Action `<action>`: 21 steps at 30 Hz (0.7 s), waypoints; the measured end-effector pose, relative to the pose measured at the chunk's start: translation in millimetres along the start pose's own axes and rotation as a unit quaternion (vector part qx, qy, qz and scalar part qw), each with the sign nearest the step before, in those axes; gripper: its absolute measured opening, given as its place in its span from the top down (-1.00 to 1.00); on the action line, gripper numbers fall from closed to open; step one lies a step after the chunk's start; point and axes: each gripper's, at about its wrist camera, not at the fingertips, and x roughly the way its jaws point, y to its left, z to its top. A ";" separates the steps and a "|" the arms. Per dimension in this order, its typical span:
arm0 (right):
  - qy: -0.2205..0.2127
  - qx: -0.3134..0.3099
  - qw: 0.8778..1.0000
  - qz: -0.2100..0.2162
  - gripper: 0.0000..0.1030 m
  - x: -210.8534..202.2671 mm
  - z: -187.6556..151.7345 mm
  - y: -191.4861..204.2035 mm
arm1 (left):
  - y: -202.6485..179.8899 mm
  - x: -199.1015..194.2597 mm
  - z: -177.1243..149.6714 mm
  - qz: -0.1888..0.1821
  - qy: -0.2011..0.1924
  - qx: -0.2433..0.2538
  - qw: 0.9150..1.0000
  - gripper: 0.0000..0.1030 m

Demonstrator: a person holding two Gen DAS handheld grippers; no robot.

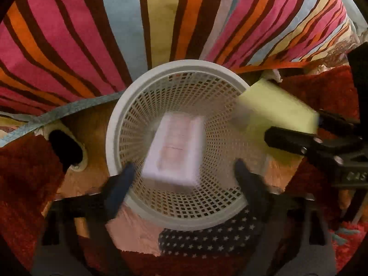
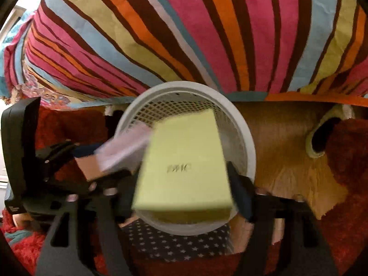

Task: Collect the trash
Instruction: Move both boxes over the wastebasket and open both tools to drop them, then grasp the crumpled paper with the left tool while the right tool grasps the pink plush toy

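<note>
I am holding my left gripper (image 1: 184,174) wide open over the white mesh basket (image 1: 115,124), a blurred white box (image 1: 174,147) apparently loose inside. My right gripper (image 2: 181,184) is standing open around the yellow box (image 2: 186,161); striped bedding (image 1: 92,23) is crowding behind.

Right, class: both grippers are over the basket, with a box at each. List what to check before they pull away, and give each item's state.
1. Left gripper open: ok, jaws wide.
2. White box in the basket: ok, inside the mesh wall, touching neither finger, blurred.
3. Right gripper open: ok, jaws apart.
4. Yellow box in the basket: not ok, it is above the rim, blurred.
5. Yellow box lined up to land inside: cannot tell; the left wrist view shows it across the rim.
6. Basket upright: ok.
</note>
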 end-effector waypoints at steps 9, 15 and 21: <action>-0.077 -0.012 0.996 -0.034 -0.47 -35.0 -0.4 -0.6 | 10.4 -10.1 -1.9 -0.016 -0.031 -0.021 0.999 -0.75; -0.223 -0.050 0.974 -0.011 -0.47 -122.3 10.0 25.4 | 13.2 -102.7 5.2 -0.009 -0.154 -0.006 0.988 -0.75; -0.373 -0.090 0.923 -0.019 -0.73 -187.9 62.4 76.0 | 39.5 -244.4 92.4 0.094 -0.355 -0.007 0.930 -0.75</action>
